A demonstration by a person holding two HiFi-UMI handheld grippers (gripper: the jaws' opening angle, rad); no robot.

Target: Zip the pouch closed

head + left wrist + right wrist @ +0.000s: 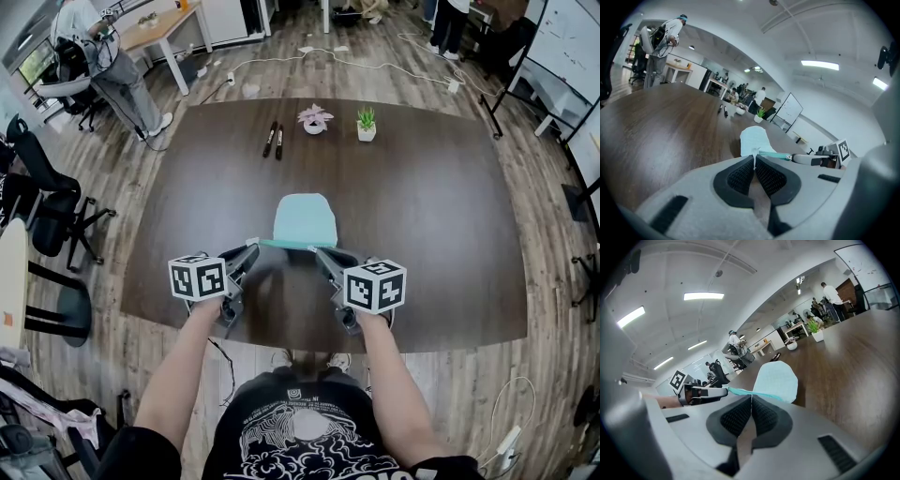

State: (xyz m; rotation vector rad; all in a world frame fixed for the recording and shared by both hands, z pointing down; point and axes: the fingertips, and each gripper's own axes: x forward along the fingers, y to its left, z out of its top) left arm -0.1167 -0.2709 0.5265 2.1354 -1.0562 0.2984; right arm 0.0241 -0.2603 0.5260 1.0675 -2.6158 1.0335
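Note:
A light teal pouch (pixel 305 219) lies on the dark brown table (pixel 441 216), its zipper edge (pixel 286 244) facing me and lifted a little. My left gripper (pixel 253 246) is shut at the left end of that edge. The left gripper view shows a small white zipper pull (pixel 754 152) pinched between its jaws, with the pouch (pixel 753 139) beyond. My right gripper (pixel 320 250) is shut on the right end of the zipper edge. In the right gripper view the teal zipper band (pixel 740 392) runs from the jaws across to the left gripper (pixel 725 390).
Two black pens (pixel 274 140), a pink potted plant (pixel 315 119) and a green potted plant (pixel 367 124) stand at the table's far side. Black chairs (pixel 42 202) stand to the left. A person (pixel 112 66) stands at the back left.

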